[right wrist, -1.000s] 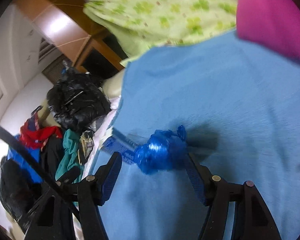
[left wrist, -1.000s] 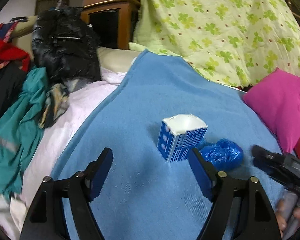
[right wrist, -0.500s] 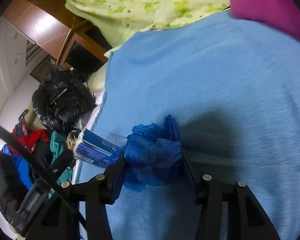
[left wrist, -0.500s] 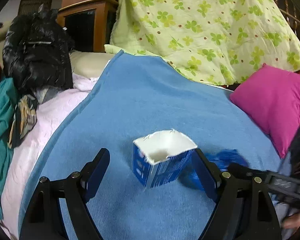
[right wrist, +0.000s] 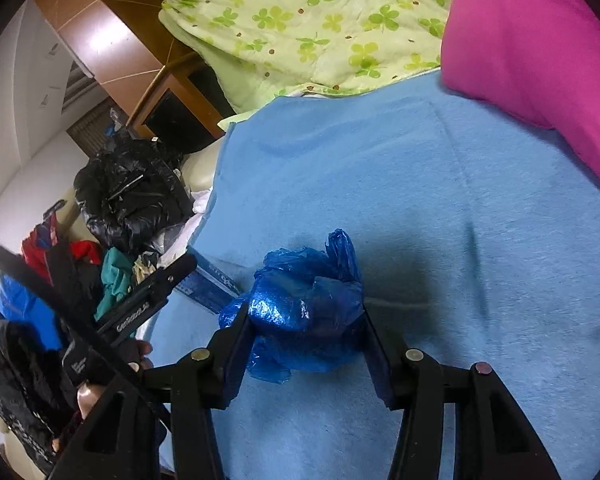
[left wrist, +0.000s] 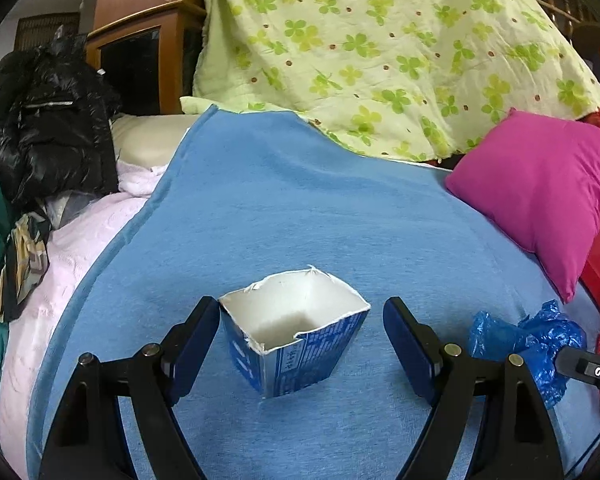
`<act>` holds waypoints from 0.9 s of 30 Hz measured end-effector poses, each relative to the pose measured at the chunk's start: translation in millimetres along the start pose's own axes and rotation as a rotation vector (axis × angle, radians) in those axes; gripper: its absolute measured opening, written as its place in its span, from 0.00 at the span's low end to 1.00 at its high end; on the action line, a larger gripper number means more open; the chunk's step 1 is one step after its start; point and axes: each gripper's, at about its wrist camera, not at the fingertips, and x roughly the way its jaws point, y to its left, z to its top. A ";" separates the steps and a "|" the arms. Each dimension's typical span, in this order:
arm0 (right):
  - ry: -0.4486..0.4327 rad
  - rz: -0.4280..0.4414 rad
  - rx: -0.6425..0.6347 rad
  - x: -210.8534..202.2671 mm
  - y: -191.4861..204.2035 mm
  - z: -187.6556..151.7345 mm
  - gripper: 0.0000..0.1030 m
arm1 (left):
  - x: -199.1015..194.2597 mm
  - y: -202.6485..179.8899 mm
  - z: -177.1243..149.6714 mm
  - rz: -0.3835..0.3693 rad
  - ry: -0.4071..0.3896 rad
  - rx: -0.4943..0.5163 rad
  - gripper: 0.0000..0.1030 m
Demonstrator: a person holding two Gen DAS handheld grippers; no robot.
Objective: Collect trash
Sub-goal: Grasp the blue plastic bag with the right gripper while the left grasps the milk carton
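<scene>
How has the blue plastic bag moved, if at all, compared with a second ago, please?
Cannot tell. The right gripper, whose jaws have just been closing, clamps the blue plastic bag, which remains beside the cut carton.

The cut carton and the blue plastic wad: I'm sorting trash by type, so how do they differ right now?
The cut carton is stiff, printed blue and white, and stands open-topped with a white inside; the blue plastic wad is soft, crumpled film of one colour. The carton sits free between the open left gripper fingers, while the right gripper, whose fingers have just been closing, clamps the wad. Both are over the blue blanket.
</scene>
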 end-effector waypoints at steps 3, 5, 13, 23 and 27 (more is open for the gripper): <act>0.006 -0.003 -0.009 1.1 -0.9 -1.3 0.53 | 6.2 -3.0 -0.7 0.033 0.018 0.011 0.82; 0.012 -0.007 -0.015 3.6 -0.5 -1.9 0.53 | 10.7 0.4 -1.3 0.048 0.028 -0.008 0.82; 0.005 -0.042 -0.067 1.3 1.5 -5.5 0.53 | 19.4 11.8 -3.8 0.048 0.045 -0.111 0.70; -0.086 -0.081 -0.116 -33.4 -3.2 -8.3 0.53 | -6.2 -9.9 -3.2 0.077 -0.021 -0.061 0.53; -0.143 -0.101 -0.138 -56.2 -4.3 -9.6 0.53 | -29.8 -34.2 -5.1 0.107 -0.042 -0.013 0.53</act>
